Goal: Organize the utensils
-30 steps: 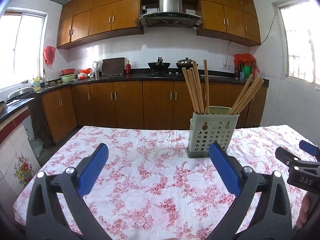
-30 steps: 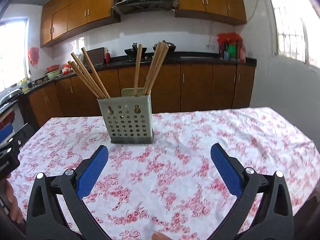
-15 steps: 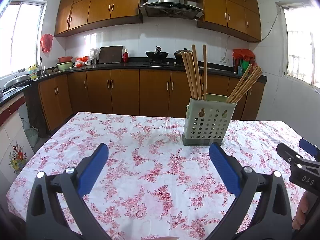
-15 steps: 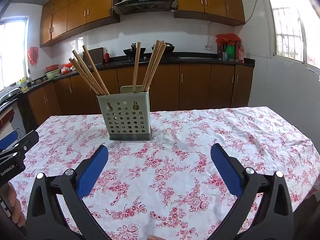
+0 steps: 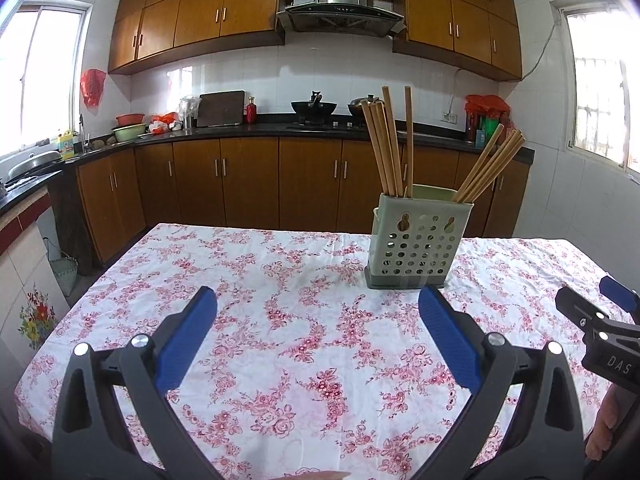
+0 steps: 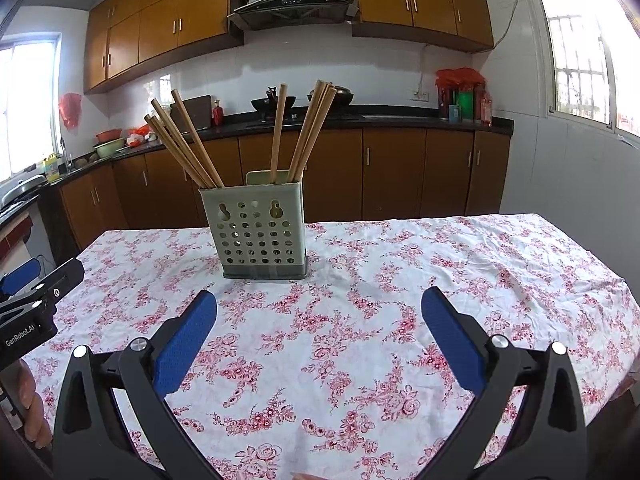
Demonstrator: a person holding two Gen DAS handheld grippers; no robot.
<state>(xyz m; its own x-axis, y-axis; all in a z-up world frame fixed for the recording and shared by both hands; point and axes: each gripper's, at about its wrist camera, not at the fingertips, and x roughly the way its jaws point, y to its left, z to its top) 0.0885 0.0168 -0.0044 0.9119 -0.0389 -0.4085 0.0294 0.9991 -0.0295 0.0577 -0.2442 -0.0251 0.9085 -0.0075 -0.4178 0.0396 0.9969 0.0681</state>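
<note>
While my left gripper [image 5: 318,332] hovered over the table [image 5: 280,344], its jaws stood wide and empty, blue ribbed pads [image 5: 188,340] apart above the pink-flowered cloth. Ahead, toward the far edge and right of centre, the pale green perforated plastic caddy [image 5: 416,240] stood upright, holding wooden chopsticks [image 5: 386,140] fanned in two bunches. My right gripper [image 5: 600,320] showed at the right edge.

From the right wrist, my right gripper's [image 6: 319,332] jaws were equally wide, gripping nothing; the boxy caddy [image 6: 260,232] sat near the far edge, left of centre, chopsticks [image 6: 188,140] splayed outward.
</note>
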